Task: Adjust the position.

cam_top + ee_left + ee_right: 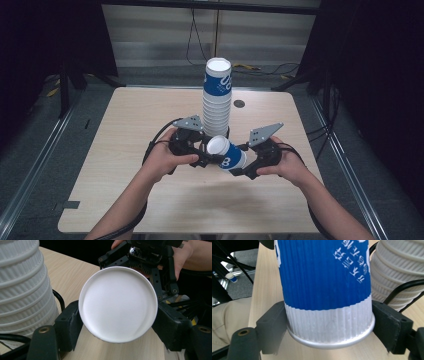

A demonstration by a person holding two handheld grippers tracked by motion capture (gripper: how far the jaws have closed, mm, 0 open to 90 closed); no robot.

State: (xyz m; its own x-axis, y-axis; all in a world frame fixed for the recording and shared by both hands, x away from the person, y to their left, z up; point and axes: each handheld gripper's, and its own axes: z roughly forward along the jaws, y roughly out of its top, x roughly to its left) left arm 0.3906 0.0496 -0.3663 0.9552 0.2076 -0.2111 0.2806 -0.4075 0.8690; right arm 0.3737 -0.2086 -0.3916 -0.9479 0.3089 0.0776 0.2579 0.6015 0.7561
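A: What's nearest the person?
B: A cup [227, 152] lying on its side above the table [125, 175], between both grippers. The left gripper [212, 159] is clamped on its rim end.
A: And the right gripper [240, 167]?
B: Its jaws hug the cup's base, pads touching.
A: Farther back?
B: A tall cup stack [217, 97], just behind the cup.

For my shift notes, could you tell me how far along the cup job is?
A tall cup stack already stands on the table. In hand: one blue cup, held sideways between the left gripper and right gripper, both clamped. Left: placing it, on the stack or aside; I cannot tell which.
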